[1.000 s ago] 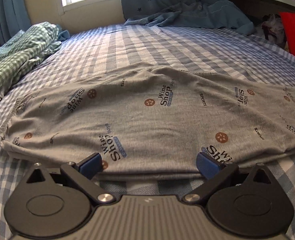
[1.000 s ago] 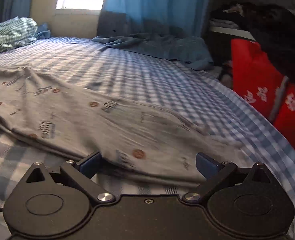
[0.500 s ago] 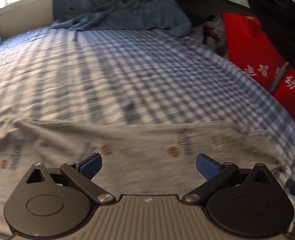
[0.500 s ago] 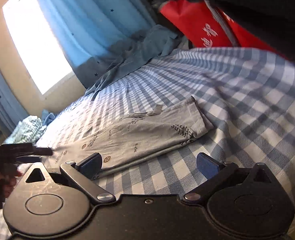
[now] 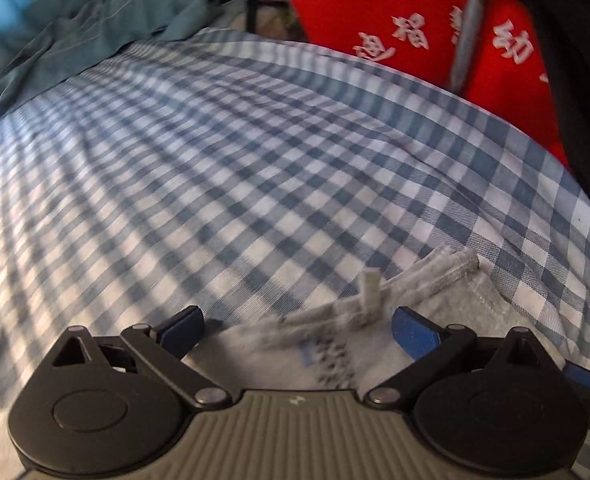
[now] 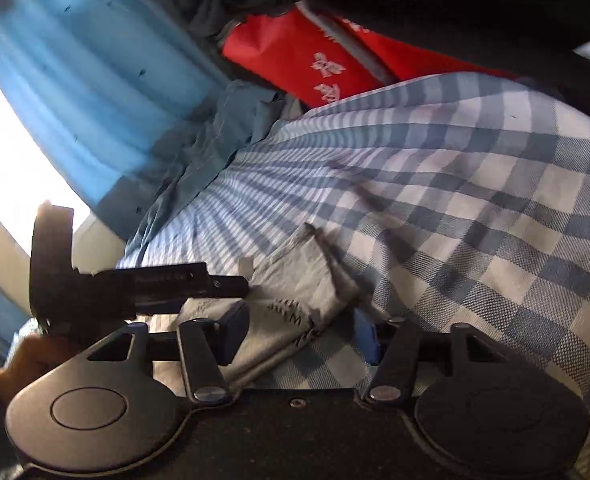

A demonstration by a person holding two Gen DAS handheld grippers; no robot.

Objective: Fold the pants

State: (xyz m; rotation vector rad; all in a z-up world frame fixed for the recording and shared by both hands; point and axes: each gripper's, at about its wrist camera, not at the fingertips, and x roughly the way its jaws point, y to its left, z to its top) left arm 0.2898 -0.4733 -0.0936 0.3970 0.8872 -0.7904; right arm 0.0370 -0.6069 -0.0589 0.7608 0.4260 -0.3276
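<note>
Blue-and-white checked bed sheet (image 5: 255,168) fills both views, with a rumpled teal-grey cloth (image 5: 79,40) bunched at the far edge under a bright blue curtain (image 6: 95,80), and a red bag with white characters (image 5: 415,28) standing beside the bed. On the sheet lie the grey printed pants (image 6: 295,280), and both tools are right at one end of them, where a ribbed band (image 5: 427,276) runs along the edge with a small white tag (image 5: 370,296) sticking up from it.

The left gripper (image 5: 297,326) hangs over that end, its blue-padded fingers (image 5: 415,332) spread wide, the grey cloth lying under the gap between them and neither pad pressing on it. From the right wrist view the same tool shows as a black body in a hand (image 6: 23,364), its tips at the pants' edge.

The right gripper (image 6: 299,334) is tilted over the corner of the pants and its jaws are closing now. The folded grey corner lies between the two fingers (image 6: 235,332), which stand half apart; the right pad is just off the fabric's edge, over the checked sheet, so no pinch shows.
</note>
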